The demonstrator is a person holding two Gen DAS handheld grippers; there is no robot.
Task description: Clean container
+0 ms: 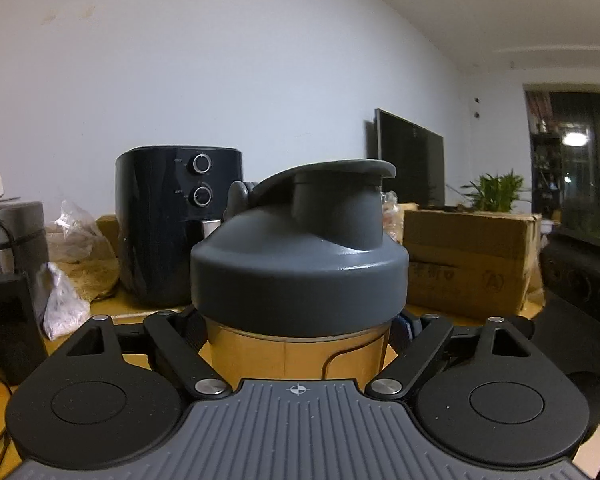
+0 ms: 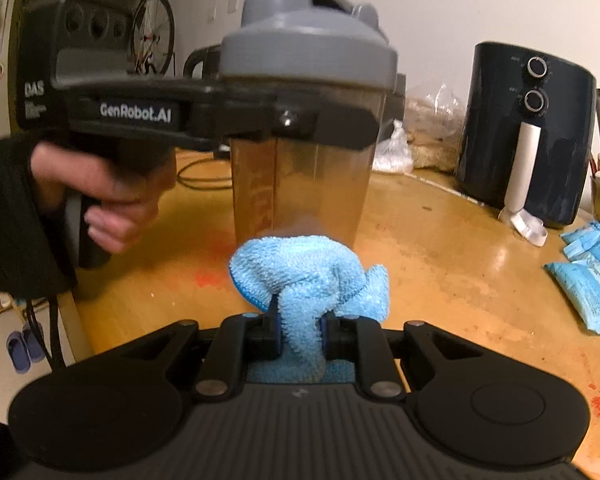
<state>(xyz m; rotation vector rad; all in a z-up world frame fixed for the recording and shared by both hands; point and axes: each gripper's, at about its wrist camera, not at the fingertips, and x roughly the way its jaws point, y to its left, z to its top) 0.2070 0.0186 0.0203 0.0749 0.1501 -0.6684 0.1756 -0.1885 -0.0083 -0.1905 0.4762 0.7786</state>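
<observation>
One bottle point(image 2: 300, 152), clear with a grey lid point(image 2: 308, 44), stands upright above the yellow table point(image 2: 440, 260). The left gripper point(image 2: 300, 116) is clamped round its body just under the lid, held by a hand point(image 2: 100, 196). One blue cloth point(image 2: 312, 276) is pinched tight in the nearly closed right gripper point(image 2: 300, 336), its bunched end touching the bottle's lower front. One air fryer point(image 2: 528, 136) stands behind to the right, with two blue packets point(image 2: 592, 276) near it.
</observation>
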